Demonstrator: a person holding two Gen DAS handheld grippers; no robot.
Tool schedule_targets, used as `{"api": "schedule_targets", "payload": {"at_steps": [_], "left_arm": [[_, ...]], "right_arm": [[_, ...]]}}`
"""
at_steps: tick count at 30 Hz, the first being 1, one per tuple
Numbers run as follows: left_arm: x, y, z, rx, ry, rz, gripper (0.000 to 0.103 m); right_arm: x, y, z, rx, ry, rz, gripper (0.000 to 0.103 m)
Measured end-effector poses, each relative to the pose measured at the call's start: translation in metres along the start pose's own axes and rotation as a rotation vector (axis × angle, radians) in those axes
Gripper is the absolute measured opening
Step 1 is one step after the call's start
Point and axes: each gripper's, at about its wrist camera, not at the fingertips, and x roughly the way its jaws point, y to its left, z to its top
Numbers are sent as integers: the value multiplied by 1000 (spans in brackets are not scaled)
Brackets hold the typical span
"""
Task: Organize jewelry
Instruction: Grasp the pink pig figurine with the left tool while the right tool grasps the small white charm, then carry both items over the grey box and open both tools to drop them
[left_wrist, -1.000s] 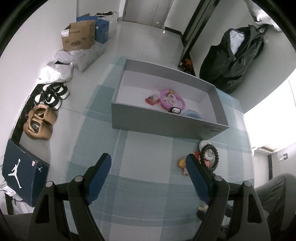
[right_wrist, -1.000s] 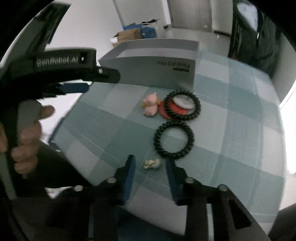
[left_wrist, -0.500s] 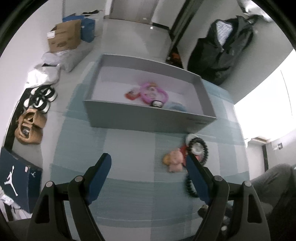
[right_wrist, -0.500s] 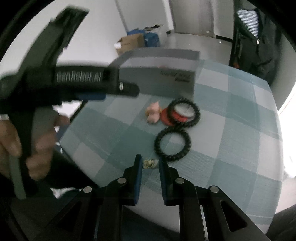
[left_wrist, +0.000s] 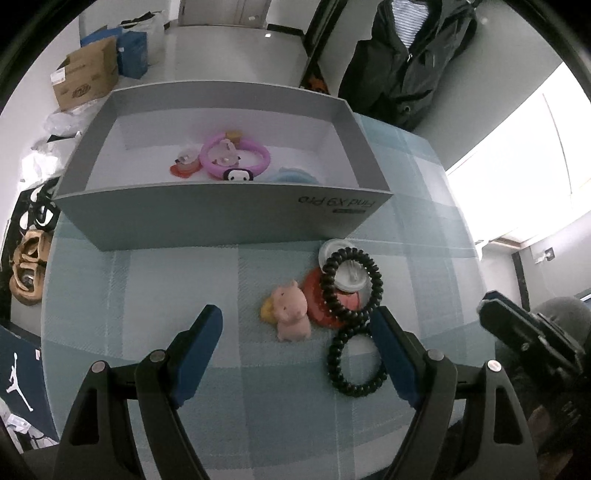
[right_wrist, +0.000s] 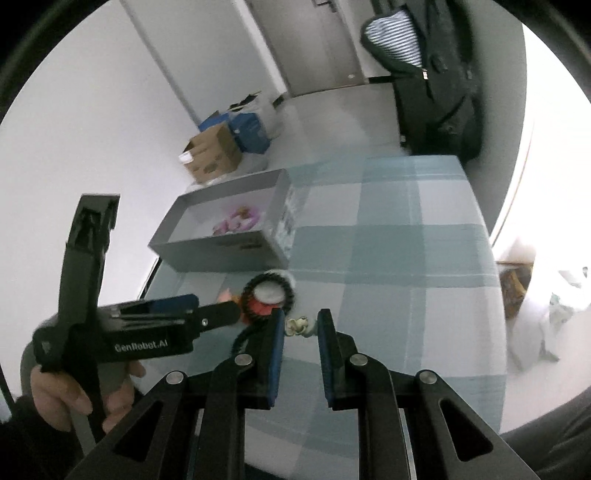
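Jaws: left gripper (left_wrist: 297, 325) spread wide, empty, low over the checked cloth (left_wrist: 147, 280) w/ the pink pig (left_wrist: 290, 310) between its fingers, prob. lined up for a grab. Right gripper (right_wrist: 300, 325) nearly closed on a small pale trinket (right_wrist: 297, 325), raised off the cloth for carrying to the grey box (left_wrist: 221, 218), which already holds a pink ring (left_wrist: 236, 155). Two black coil bands (left_wrist: 349, 284) lie beside the pig. Vs. 1 s ago: right jaws narrowed and lifted the trinket; left moved closer to the pig.
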Motion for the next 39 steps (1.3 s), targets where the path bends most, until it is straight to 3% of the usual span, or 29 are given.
{"api": "schedule_targets", "payload": {"at_steps": [9,10,15,17,27,39], "left_arm": [[7,0,1,6,16,-11,51],[7,1,1,1,17,-17,44],[7,7,2,-31,19,-42,33],[7,7,1,-33,23,-46,22],[0,8,3,-26,12,-34,22],[-53,17,11,-75,-145,-128,22]], "right_arm": [[0,-5,-1,21,-5,17,17],[0,-6,0,23,-6,18,17],[0,-4,2,23,-7,29,17],[2,-4,2,23,-5,29,17],[10,4,2,12,8,35,17],[16,10,16,47,15,141,17]]}}
